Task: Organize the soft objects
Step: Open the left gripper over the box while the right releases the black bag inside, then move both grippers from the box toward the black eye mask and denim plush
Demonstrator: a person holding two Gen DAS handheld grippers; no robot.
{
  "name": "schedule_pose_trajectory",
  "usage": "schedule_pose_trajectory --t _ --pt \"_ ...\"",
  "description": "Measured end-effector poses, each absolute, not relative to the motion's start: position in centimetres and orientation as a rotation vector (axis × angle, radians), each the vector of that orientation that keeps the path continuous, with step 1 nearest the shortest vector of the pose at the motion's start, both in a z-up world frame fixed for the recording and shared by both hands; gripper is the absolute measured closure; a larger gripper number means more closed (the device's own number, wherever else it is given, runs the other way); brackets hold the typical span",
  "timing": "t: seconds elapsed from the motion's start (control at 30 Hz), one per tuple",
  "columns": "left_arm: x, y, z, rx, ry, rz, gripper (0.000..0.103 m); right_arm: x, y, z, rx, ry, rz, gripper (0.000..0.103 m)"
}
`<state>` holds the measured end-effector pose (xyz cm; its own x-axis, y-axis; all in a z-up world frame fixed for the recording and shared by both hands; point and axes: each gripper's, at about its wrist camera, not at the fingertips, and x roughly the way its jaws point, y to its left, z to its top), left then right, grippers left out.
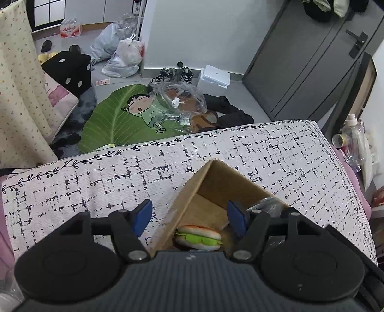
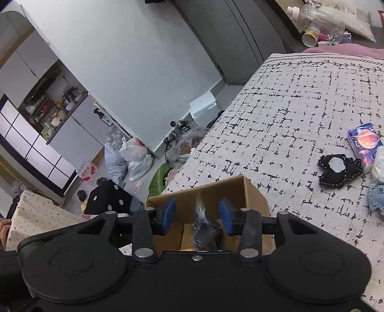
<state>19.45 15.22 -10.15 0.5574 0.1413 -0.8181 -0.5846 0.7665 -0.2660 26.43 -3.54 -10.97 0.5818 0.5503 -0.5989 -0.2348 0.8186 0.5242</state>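
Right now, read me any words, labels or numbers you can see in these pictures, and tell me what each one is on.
None can be read for certain.
Water bottle pack: red label with white characters, too blurred to read.
Dark bottle: white label with a mark, too small to read.
Slip on the floor: print too small.
Blue planet-print box: picture only, no legible text.
Cardboard box: no print visible.

The left gripper (image 1: 189,219) is matte black plastic with two round discs at five and seven o'clock, angular link arms pinned by silver screws, and a ribbed grey housing between. Its jaws carry blue pads (image 1: 143,216). The right gripper (image 2: 197,216) matches, though its centre housing is plain black with one small screw.
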Motion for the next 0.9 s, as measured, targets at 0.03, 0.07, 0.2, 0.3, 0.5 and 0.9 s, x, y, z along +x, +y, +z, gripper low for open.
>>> schedule_pose_trajectory --t 0.03,0.07,0.2,0.3,0.5,0.9 --pt "19.4 15.3 -10.2 -0.562 0.884 0.456 0.036 26.3 -3.7 -10.8 0.415 0.831 0.467 0.057" --pt "19.4 15.3 -10.1 -0.563 0.883 0.456 0.036 26.2 -4.0 -10.7 0.416 0.831 0.462 0.053" --pt "19.2 15.1 -9.8 -0.557 0.873 0.455 0.036 25.7 -5.2 -10.2 0.418 0.825 0.444 0.045" --pt "19.0 14.6 -9.4 -0.547 0.869 0.452 0.036 25.2 -6.2 -9.4 0.41 0.818 0.426 0.037" --pt "18.6 13.2 -8.6 -0.536 0.883 0.422 0.031 24.0 -8.0 -8.2 0.362 0.803 0.399 0.022" --pt "17.2 9.5 -6.5 -0.422 0.897 0.377 0.012 21.8 -11.7 -6.0 0.271 0.779 0.321 0.0"
